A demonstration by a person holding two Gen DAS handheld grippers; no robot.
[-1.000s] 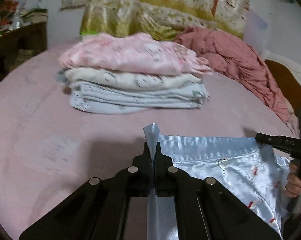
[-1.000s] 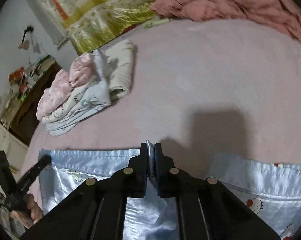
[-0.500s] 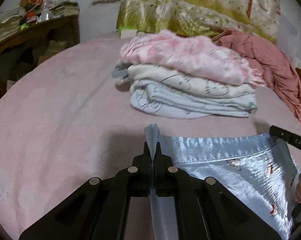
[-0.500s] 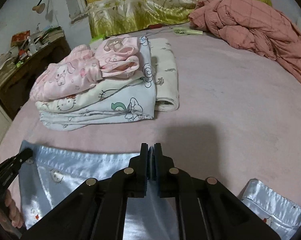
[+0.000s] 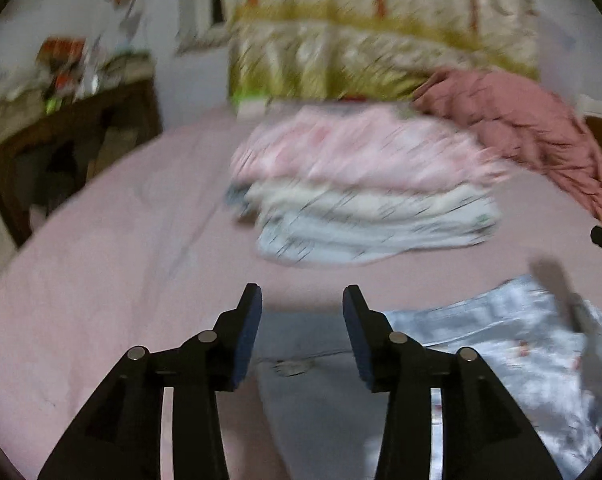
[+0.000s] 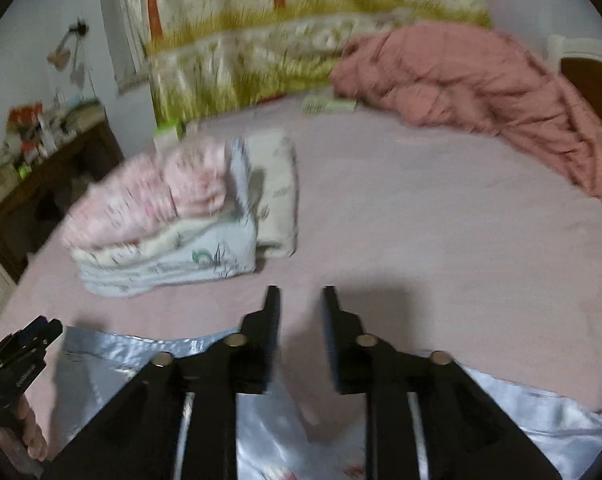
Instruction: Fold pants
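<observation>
While both views are smeared by motion, we can see the left gripper (image 5: 301, 312) at the bottom centre of its frame with its jaws parted and nothing between the pads; they have just been opening. The right gripper (image 6: 299, 312), bottom centre of its own frame, has also just been opening and stands a little narrower, equally empty. The pants (image 6: 149, 356), pale blue and shiny with a small print, lie flat on the pink bed (image 6: 441, 216) along the lower edge of both frames, under and beside the fingers, with no pad pressing on them. A stack of folded clothes (image 5: 361, 200) sits mid-frame, well apart from the pants, and a rumpled red quilt (image 6: 481, 80) fills the upper right.

We judge that one fold has just been laid down and let go. The next move calls for finding a fresh edge, probably the far end of the folded cloth, and pinching it at two spread points so the slippery fabric comes over evenly.
</observation>
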